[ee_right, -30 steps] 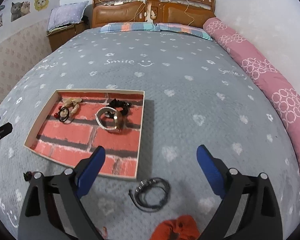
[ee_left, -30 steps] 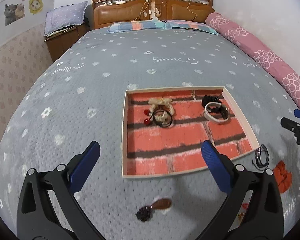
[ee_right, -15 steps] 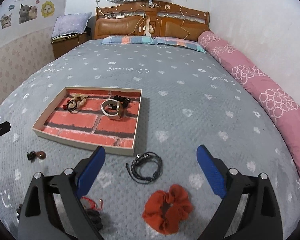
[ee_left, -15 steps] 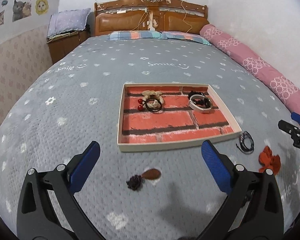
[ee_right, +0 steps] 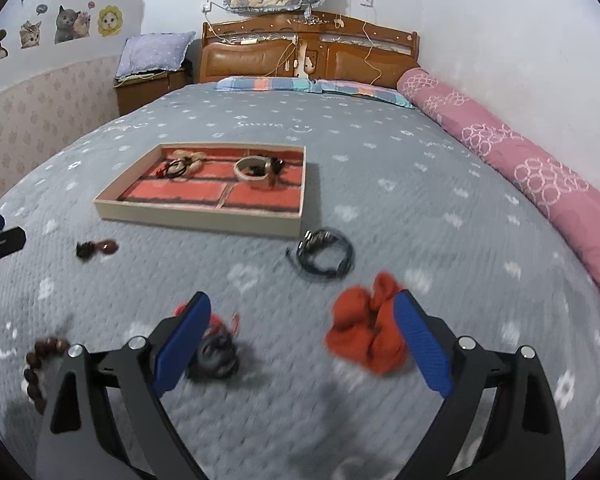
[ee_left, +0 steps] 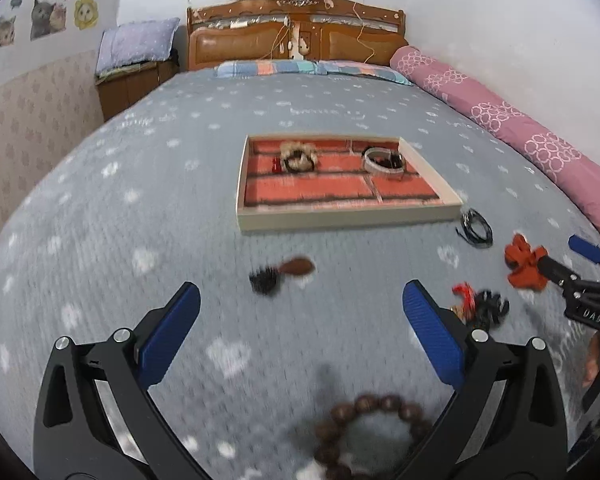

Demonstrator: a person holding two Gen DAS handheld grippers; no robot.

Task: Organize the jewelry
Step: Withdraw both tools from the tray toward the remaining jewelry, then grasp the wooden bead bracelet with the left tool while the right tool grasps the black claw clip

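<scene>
Left gripper (ee_left: 300, 312): fingers (ee_left: 168, 334) spread wide, holding nothing, hovering over the bed (ee_left: 148, 200). Blue ribbed pads on black frames.

Left to right on the grey quilted bedspread, left wrist view:
- Small brown teardrop piece with a black tuft (ee_left: 282, 272), lying loose ahead of the left gripper, between it and the tray.
- Wooden bead bracelet (ee_left: 370, 424), round dark-brown beads, at the bottom edge between the finger frames; blurred.
- Shallow rectangular tray (ee_left: 348, 216), pale wood rim, red brick-print floor. Inside at the far end: a beige scrunchie with a black hair tie and red beads (ee_left: 296, 158) on the left, a white bangle with black bits (ee_left: 384, 160) on the right. Near half of the tray is bare.
- Black cord bracelet (ee_left: 476, 228), coiled, just off the tray's near right corner.
- Red-and-black tangle (ee_left: 480, 304) beside the left gripper's right finger; blurred, cannot tell what it is.
- Orange fabric scrunchie (ee_left: 524, 260), crumpled.

Right gripper (ee_right: 302, 328): fingers (ee_right: 422, 348) also wide apart, empty. The orange scrunchie sits just at the inner side of its right finger; contact unclear. Open bedspread all around; pink bolster (ee_right: 540, 168) lines the right edge.
</scene>
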